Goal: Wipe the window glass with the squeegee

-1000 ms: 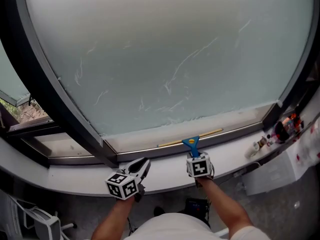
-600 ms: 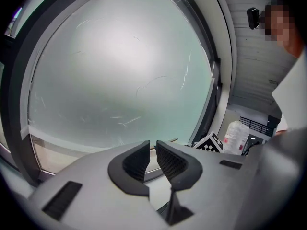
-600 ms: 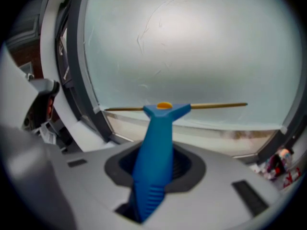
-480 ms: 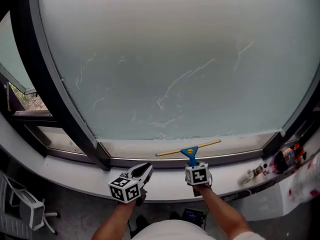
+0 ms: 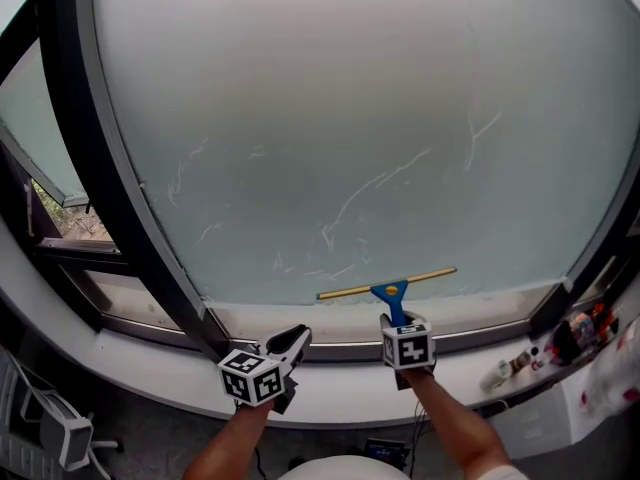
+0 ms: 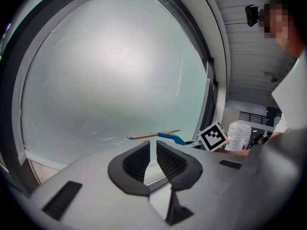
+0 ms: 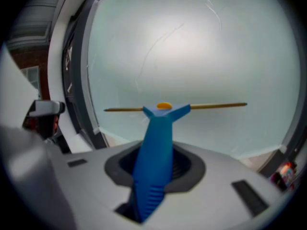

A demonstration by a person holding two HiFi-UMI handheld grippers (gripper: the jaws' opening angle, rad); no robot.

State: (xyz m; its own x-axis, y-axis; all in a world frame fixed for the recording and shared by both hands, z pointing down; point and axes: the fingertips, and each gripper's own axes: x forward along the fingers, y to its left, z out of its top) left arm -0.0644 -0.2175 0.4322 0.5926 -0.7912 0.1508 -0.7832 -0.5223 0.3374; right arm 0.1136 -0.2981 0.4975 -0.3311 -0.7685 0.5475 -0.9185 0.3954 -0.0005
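1. The squeegee (image 5: 388, 290) sits low on the window glass (image 5: 350, 118), just above the pane's bottom edge. Its thin brass-coloured blade bar has its long axis lying across the glass, the right end a little higher than the left in the head view. Whether the rubber edge presses on the glass cannot be told.
2. The blue handle (image 7: 156, 147) runs straight back from the middle of the bar into the right gripper (image 7: 156, 166). The jaws are closed on the handle's sides, with the ribbed end of the handle nearest the camera. The bar therefore lies crosswise ahead of the jaws.
3. Judged from this, nearly all the streaked glass lies above the bar, so the coming stroke depends on keeping that bar level against the pane.
4. The left gripper (image 5: 298, 336) hangs to the left of the right gripper and lower, over the white window sill (image 5: 330, 368). Its jaws are pressed together with nothing between them. From its own view the squeegee (image 6: 160, 135) lies ahead and slightly right, so the right hand is the nearer one.
5. A yellow oval badge marks the squeegee head, and no lettering on it can be read. The marker cubes carry only black-and-white square patterns.
6. Small bottles (image 5: 570, 333) stand at the sill's far right, their labels too small to read.
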